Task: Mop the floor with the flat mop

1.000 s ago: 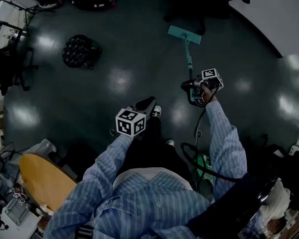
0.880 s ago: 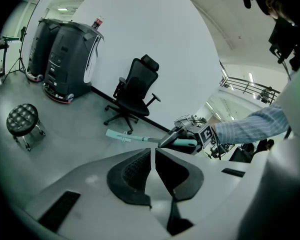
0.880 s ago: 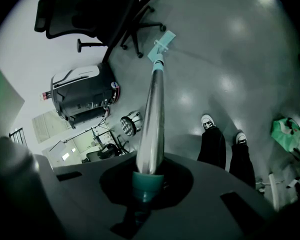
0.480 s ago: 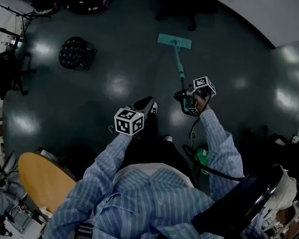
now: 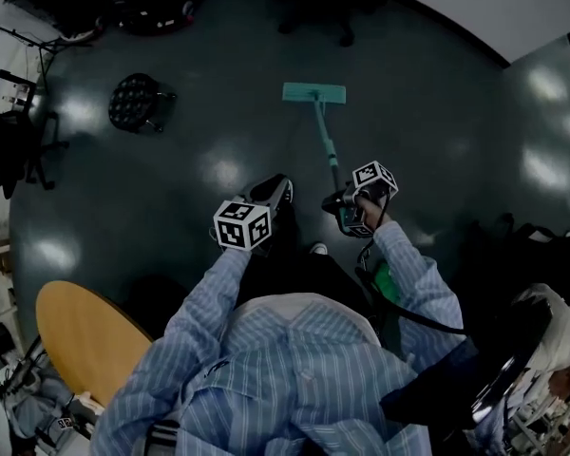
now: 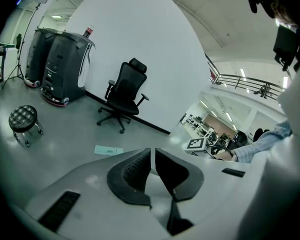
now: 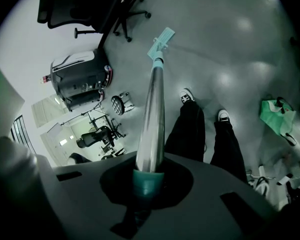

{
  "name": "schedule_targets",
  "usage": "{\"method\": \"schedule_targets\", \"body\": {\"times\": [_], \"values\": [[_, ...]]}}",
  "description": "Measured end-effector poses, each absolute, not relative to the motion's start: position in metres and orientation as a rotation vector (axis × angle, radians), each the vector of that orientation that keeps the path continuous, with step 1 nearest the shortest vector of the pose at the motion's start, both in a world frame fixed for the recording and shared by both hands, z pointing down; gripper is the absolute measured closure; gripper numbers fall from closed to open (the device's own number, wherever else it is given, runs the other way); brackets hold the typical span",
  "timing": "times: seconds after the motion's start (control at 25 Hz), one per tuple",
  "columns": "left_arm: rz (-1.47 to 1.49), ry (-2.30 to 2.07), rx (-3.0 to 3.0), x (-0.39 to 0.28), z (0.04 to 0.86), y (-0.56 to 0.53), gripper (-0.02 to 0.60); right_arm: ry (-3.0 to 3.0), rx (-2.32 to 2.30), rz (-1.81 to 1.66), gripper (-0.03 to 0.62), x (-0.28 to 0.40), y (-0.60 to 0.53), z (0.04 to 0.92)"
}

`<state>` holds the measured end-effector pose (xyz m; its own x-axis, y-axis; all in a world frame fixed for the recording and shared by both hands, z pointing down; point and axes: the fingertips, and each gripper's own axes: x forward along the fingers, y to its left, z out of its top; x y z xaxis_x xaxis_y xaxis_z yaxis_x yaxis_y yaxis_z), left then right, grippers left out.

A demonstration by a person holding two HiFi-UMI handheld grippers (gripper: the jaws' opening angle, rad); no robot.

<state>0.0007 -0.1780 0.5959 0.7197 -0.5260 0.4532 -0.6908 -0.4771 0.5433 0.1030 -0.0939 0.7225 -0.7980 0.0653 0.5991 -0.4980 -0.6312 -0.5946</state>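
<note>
Beyond right hand-held gripper (image 5: 350, 212), flat mop (image 5: 313, 93), handle (image 7: 153, 109) clamped

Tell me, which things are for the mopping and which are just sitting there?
For mopping: mop, right gripper shut on its handle, floor.
Just sitting there: stool, office chair, yellow table, green bag, black machines.

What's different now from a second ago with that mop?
The mop head was pulled back and leftward in the head view, drawn by the right tool, which stays clamped on the handle. The left tool stays shut and empty; the stool has not moved.
</note>
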Motion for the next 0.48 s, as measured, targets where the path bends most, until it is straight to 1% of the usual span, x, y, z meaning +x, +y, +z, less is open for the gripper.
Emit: {"method": "schedule_targets", "body": {"times": [0.28, 0.48], "values": [[0.271, -0.935, 2.218, 0.019, 0.582, -0.120, 0.551, -1.125, 0.725, 2.459, 0.582, 0.108, 0.001, 0.712], [0.238, -0.989, 2.212, 0.018, 0.576, -0.075, 0.551, -1.112, 0.685, 2.443, 0.582, 0.122, 0.065, 0.712]]}}
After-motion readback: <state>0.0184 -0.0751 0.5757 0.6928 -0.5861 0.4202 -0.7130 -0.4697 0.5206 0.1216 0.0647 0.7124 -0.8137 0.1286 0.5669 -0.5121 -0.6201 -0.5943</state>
